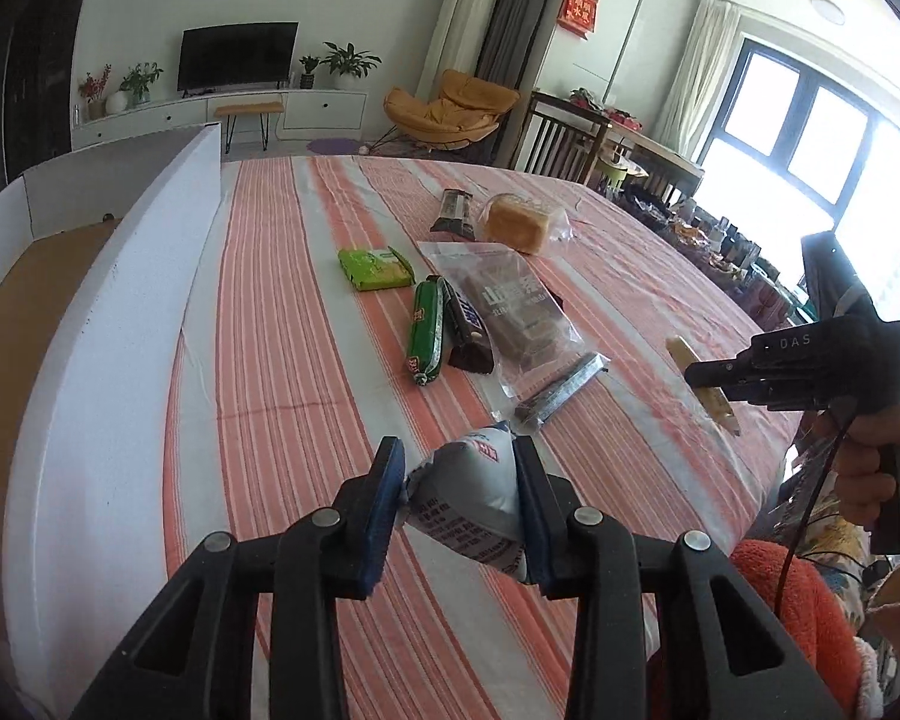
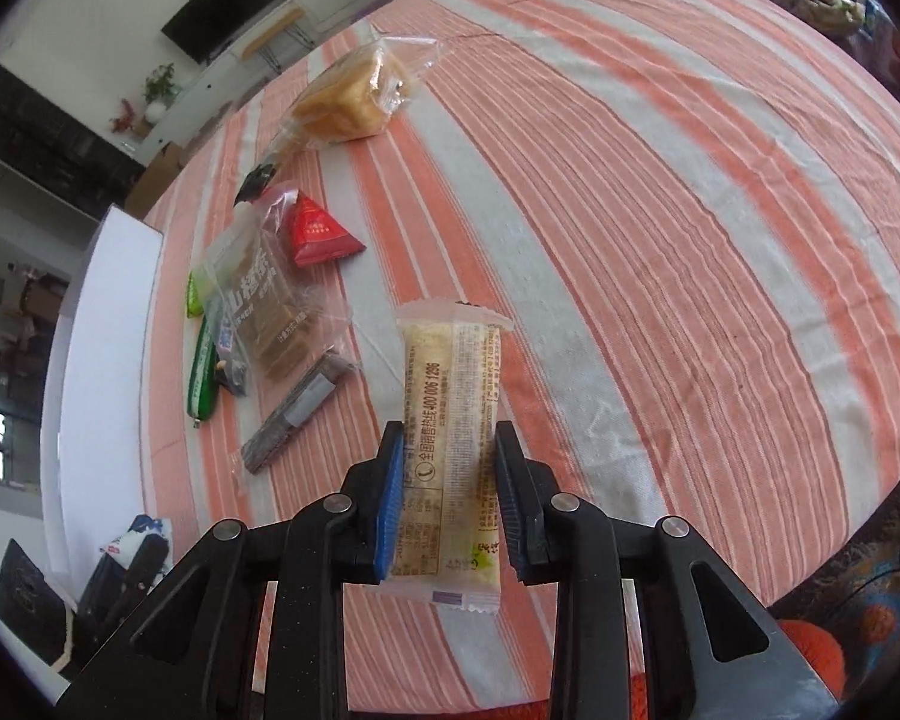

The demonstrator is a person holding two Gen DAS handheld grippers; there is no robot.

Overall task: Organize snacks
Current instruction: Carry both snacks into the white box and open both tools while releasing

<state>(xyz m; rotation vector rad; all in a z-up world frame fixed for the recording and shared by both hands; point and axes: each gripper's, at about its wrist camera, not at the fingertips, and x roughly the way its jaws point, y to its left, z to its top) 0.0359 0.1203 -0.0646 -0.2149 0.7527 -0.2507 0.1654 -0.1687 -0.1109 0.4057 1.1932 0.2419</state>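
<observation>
Gripping white pouch (image 1: pixel 468 492) in left tool (image 1: pixel 457 498), right tool (image 2: pixel 450 498) clamping yellow bar (image 2: pixel 453 420)

Right gripper (image 2: pixel 449 501) clamped on a pale wrapped snack bar (image 2: pixel 450 450), held upright above the striped counter (image 2: pixel 660 240). Beyond, left: clear biscuit bag (image 2: pixel 267 306), red triangular packet (image 2: pixel 318 231), bagged bread (image 2: pixel 351 99).

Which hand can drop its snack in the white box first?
Probably left. The left gripper, shut on the white snack packet, is right beside the white box. The right gripper, holding the yellow snack bar, is farther across the striped tablecloth.
</observation>
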